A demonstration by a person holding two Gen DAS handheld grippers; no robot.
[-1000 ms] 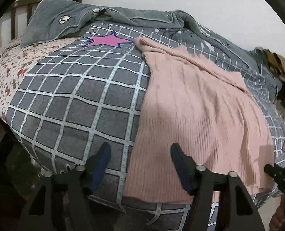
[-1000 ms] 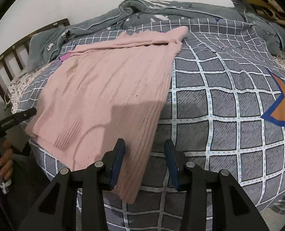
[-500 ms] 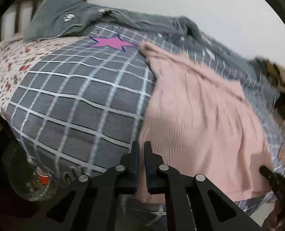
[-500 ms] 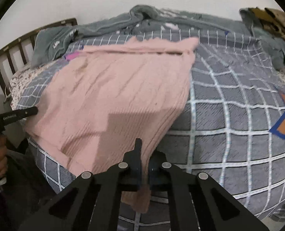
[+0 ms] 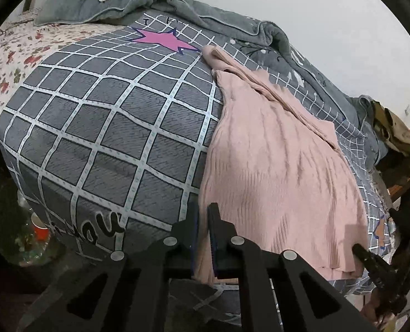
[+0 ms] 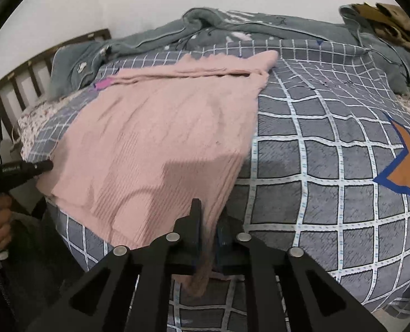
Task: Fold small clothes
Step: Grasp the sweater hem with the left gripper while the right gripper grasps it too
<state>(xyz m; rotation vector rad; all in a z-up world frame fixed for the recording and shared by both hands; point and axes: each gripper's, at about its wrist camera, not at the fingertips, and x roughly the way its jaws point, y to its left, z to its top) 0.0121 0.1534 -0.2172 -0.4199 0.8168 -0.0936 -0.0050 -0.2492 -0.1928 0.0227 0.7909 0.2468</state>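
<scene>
One bed fills both views, covered by one grey quilt with white grid lines. One rumpled grey-green blanket lies along the far side by the wall. One floral sheet shows at the head end, next to one dark slatted headboard. Two stars are printed on the quilt: one pink star, one orange star. One pink knit sweater lies spread flat on the quilt, hem at the near edge of the bed, far end bunched near the pink star. One tan garment is heaped at the foot end. Two grippers. Left gripper: jaws pinching the sweater's near hem corner, fabric pressed between them. Right gripper: jaws pinching the other near hem corner, a fold hanging below them; these jaws read as easing apart slightly. One hand holds the left gripper's handle. One red cup on the floor beside the bed.
</scene>
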